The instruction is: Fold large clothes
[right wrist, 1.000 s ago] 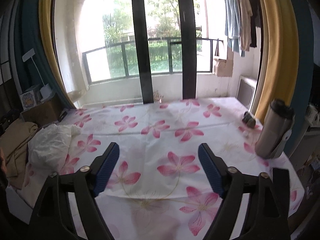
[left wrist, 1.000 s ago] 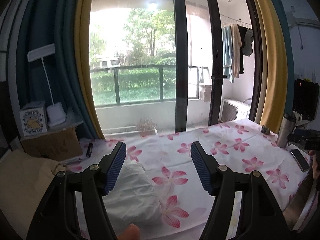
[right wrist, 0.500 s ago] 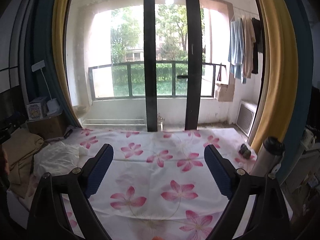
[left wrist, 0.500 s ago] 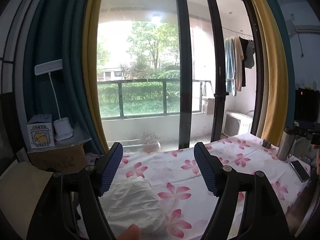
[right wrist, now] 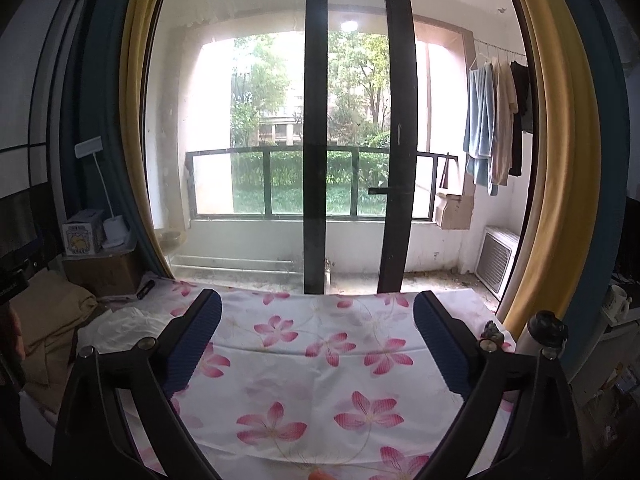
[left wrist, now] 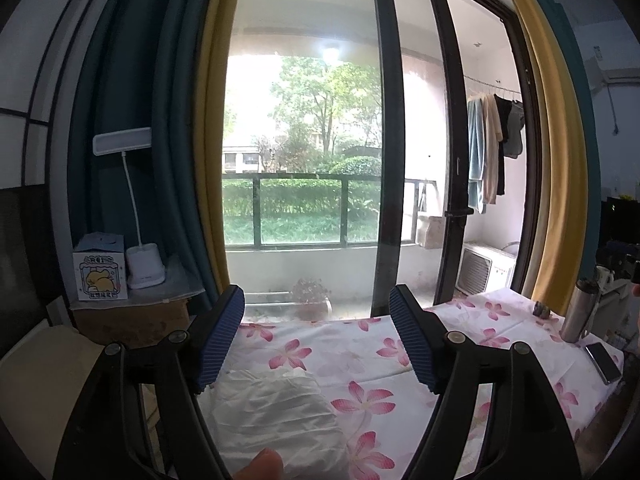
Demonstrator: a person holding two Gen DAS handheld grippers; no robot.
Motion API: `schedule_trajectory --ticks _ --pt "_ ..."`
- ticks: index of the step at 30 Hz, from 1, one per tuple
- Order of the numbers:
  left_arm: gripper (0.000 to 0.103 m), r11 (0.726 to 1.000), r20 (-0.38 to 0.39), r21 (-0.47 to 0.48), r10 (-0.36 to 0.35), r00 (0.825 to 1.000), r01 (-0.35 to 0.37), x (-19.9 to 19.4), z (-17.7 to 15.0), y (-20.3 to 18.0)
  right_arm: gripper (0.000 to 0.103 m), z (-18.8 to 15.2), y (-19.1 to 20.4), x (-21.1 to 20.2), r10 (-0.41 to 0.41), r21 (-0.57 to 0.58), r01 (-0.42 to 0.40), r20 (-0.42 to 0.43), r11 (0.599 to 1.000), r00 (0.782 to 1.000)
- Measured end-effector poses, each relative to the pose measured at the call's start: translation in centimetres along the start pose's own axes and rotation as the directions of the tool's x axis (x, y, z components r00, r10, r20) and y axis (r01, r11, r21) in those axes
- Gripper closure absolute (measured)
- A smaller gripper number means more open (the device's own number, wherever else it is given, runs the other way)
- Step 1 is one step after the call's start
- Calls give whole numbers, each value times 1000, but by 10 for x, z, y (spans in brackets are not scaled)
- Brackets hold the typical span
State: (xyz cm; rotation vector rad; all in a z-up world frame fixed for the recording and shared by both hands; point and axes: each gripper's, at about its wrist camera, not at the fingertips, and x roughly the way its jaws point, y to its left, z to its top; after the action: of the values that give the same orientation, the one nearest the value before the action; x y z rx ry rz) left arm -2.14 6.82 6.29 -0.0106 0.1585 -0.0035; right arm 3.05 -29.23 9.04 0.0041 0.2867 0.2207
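Left gripper (left wrist: 316, 336) and right gripper (right wrist: 318, 336), each held above the flowered sheet (right wrist: 320, 368) with blue-padded fingers spread wide and nothing between them. A crumpled white garment (left wrist: 276, 412) lies on the sheet's left side, below the left gripper; a tan cloth (right wrist: 52, 320) sits just beyond it. A steel flask (right wrist: 540, 340) stands at the right edge

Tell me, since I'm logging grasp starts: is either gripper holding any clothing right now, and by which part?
Nothing is held. The left gripper and right gripper are both open and empty; the white garment lies untouched on the floral sheet.
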Motion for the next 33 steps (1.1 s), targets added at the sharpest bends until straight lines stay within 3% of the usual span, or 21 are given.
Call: schedule_trajectory --ticks 16,33 --pt "24 1000 53 -9 28 998 -27 1 18 18 5 30 25 3 16 -48 -12 77 999 997" --pt "24 999 68 -25 34 997 -32 24 37 18 4 54 12 19 -18 -63 25 111 998 994"
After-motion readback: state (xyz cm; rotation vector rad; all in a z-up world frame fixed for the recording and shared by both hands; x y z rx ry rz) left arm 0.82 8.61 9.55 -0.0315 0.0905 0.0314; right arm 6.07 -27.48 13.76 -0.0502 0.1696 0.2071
